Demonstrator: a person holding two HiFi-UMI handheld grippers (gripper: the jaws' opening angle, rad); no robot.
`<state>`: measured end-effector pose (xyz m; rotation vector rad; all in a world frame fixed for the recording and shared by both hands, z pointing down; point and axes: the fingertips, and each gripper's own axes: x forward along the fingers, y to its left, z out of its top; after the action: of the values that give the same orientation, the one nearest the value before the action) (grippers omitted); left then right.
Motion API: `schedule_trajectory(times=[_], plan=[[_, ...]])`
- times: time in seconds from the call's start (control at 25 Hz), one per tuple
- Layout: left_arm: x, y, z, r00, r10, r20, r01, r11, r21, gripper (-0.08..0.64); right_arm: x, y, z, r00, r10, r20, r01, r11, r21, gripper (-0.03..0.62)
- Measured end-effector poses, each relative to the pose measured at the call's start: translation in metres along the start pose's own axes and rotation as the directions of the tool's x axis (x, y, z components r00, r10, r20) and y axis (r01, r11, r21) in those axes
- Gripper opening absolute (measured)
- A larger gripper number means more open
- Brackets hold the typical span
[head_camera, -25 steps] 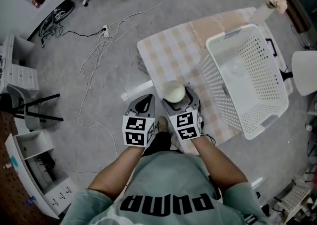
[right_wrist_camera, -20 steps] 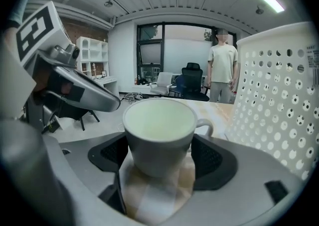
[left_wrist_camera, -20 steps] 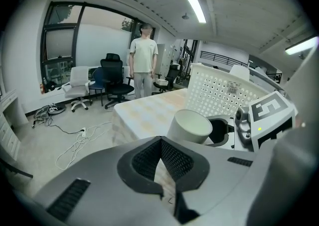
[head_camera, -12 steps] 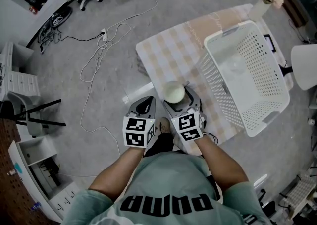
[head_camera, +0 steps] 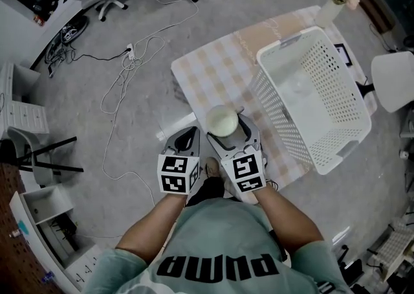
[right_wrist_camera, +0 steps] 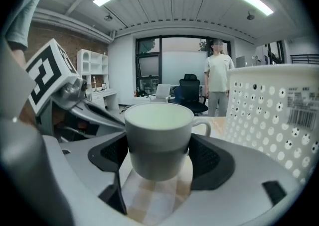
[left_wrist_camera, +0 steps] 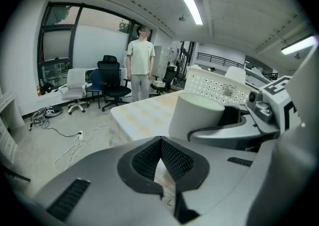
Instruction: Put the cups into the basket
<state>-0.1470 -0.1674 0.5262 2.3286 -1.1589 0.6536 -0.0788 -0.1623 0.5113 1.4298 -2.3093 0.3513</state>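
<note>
over the last second the cup [right_wrist_camera: 158, 135] has risen a little in the right tongs [right_wrist_camera: 158, 156], and in the right gripper view its base now hangs clear of the checked worktop [head_camera: 213, 72]. i judge the lift as done and the carry across to the basket [head_camera: 278, 108] as what is left. the right tongs are clamped on the cup's lower body, one pad on each side. the left tongs [left_wrist_camera: 160, 158] are closed on nothing, tips touching, just beside the right. the cup is near the worktop's front edge, beside the basket's near wall. it stands upright, mouth up, long axis vertical, handle [right_wrist_camera: 203, 125] pointing toward the basket.
</note>
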Motion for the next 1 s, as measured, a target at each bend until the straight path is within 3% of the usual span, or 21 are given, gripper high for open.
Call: schedule_trajectory(times=[0.6, 1.0], plan=[[-0.011, -0.043, 0.048, 0.994, -0.066, 0.087, 0.063, 0.997, 0.032, 0.006, -0.096, -0.032, 0.085, 0.982, -0.096, 0.165, 0.078, 0.991, 0.112, 0.373], [-0.007, -0.104, 0.089, 0.973, -0.188, 0.133, 0.178, 0.981, 0.083, 0.006, -0.166, -0.082, 0.105, 0.972, -0.164, 0.168, 0.143, 0.981, 0.128, 0.373]])
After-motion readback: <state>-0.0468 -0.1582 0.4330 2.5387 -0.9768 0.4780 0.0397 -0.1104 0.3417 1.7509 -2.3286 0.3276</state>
